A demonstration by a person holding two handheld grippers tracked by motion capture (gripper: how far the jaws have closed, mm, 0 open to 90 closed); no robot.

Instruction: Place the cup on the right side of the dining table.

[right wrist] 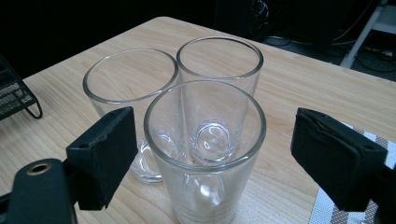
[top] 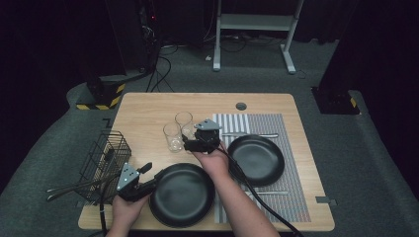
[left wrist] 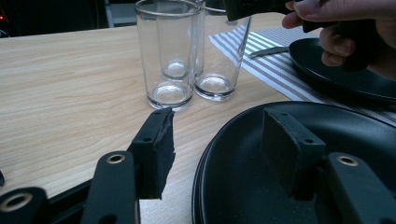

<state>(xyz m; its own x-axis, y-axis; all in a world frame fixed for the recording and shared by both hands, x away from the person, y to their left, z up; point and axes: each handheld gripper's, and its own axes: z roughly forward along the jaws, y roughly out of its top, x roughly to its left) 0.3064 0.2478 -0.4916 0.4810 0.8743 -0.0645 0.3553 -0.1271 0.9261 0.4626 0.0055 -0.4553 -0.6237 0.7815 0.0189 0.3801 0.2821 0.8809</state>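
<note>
Three clear glasses stand close together mid-table. My right gripper (right wrist: 215,140) is open, with one jaw on each side of the nearest glass (right wrist: 205,154) and a gap on both sides; the other two glasses (right wrist: 128,88) (right wrist: 219,60) stand just behind it. In the high view the right gripper (top: 188,137) reaches in from the right of the glasses (top: 173,137). My left gripper (left wrist: 217,149) is open and straddles the rim of the near black plate (left wrist: 233,186): one jaw over the plate, one over bare wood. From above, the left gripper (top: 152,173) sits at that plate's (top: 182,194) left edge.
A second black plate (top: 256,159) lies on a striped placemat (top: 291,197) at right, with cutlery (top: 249,134) beside it. A black wire basket (top: 104,160) holding utensils stands at the table's left edge. Bare wood stretches behind the glasses.
</note>
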